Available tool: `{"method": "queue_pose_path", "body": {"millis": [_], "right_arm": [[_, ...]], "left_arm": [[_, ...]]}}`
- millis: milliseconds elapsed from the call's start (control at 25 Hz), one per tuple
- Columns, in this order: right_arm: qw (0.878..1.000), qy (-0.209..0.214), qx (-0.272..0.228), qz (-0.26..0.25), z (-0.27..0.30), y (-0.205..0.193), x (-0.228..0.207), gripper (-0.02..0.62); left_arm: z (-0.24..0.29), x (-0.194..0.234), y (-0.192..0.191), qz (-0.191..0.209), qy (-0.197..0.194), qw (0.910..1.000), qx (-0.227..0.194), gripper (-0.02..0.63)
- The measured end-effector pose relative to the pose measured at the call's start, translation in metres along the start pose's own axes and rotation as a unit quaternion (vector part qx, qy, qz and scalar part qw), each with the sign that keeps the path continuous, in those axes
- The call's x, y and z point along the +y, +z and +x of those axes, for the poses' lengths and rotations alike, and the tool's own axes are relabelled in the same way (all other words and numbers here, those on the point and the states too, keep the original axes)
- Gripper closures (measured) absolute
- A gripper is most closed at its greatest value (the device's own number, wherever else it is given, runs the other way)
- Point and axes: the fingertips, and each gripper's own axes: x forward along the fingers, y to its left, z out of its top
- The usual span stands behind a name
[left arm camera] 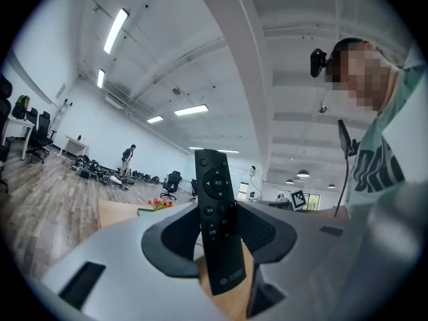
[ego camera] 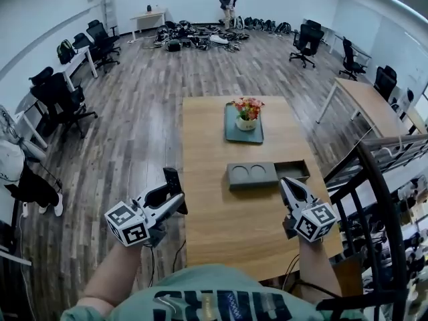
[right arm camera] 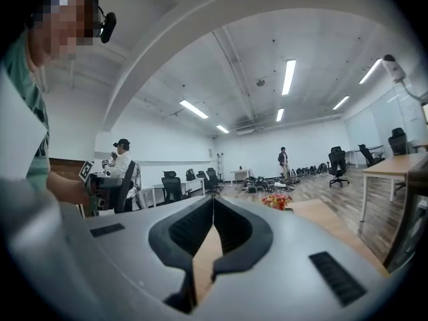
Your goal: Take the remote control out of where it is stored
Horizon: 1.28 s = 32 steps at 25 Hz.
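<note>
The remote control, black and slim, is outside its storage and clamped between the jaws of the left gripper. The pads press on its lower half from both sides. It stands roughly upright, its button face towards that gripper's camera and its top end projecting above the jaw tips. In the head view the left gripper and remote are off the left edge of the wooden table, over the plank floor and well apart from the grey storage box. The box lies flat near the table's middle. Its left part shows two round recesses and its right compartment lies open. The right gripper is above the table's right side with its tips close to the near edge of that open compartment. Its jaws are together at the tips and nothing is between them. Beyond the box sits a teal tray bearing a flower pot with pink and orange blooms. Office chairs stand along the walls, and a person stands at the far end of the room.
</note>
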Motion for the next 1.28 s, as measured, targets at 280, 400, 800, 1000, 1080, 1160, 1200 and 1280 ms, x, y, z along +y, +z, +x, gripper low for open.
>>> {"method": "queue_pose_path", "body": {"millis": [280, 400, 800, 1000, 1080, 1160, 1200, 1280], "right_arm": [[1.0, 0.007, 0.001, -0.012, 0.003, 0.009, 0.009, 0.589], [1.0, 0.004, 0.001, -0.011, -0.002, 0.006, 0.003, 0.589], [0.999, -0.028, -0.025, 0.028, -0.015, -0.009, -0.096, 0.589], [0.998, -0.051, -0.039, 0.019, -0.021, -0.024, -0.165, 0.589], [0.997, -0.06, -0.046, 0.015, -0.022, -0.032, -0.192, 0.589], [0.996, -0.072, -0.051, 0.009, -0.022, -0.042, -0.222, 0.589], [0.996, -0.079, -0.052, 0.004, -0.021, -0.049, -0.238, 0.589], [0.995, -0.089, -0.054, -0.001, -0.016, -0.062, -0.268, 0.589]], "left_arm": [[-0.008, 0.007, 0.009, 0.008, 0.01, 0.9999, -0.004, 0.434], [0.007, 0.013, 0.01, 0.015, 0.008, 0.9998, 0.012, 0.434], [0.196, 0.058, 0.038, 0.055, -0.021, 0.9962, 0.064, 0.434], [0.326, 0.075, 0.028, 0.053, -0.038, 0.993, 0.099, 0.434], [0.377, 0.082, 0.01, 0.053, -0.046, 0.9896, 0.126, 0.434], [0.432, 0.089, -0.015, 0.054, -0.05, 0.985, 0.156, 0.434], [0.459, 0.092, -0.03, 0.054, -0.051, 0.9824, 0.171, 0.434], [0.509, 0.1, -0.06, 0.056, -0.054, 0.9764, 0.201, 0.434]]}}
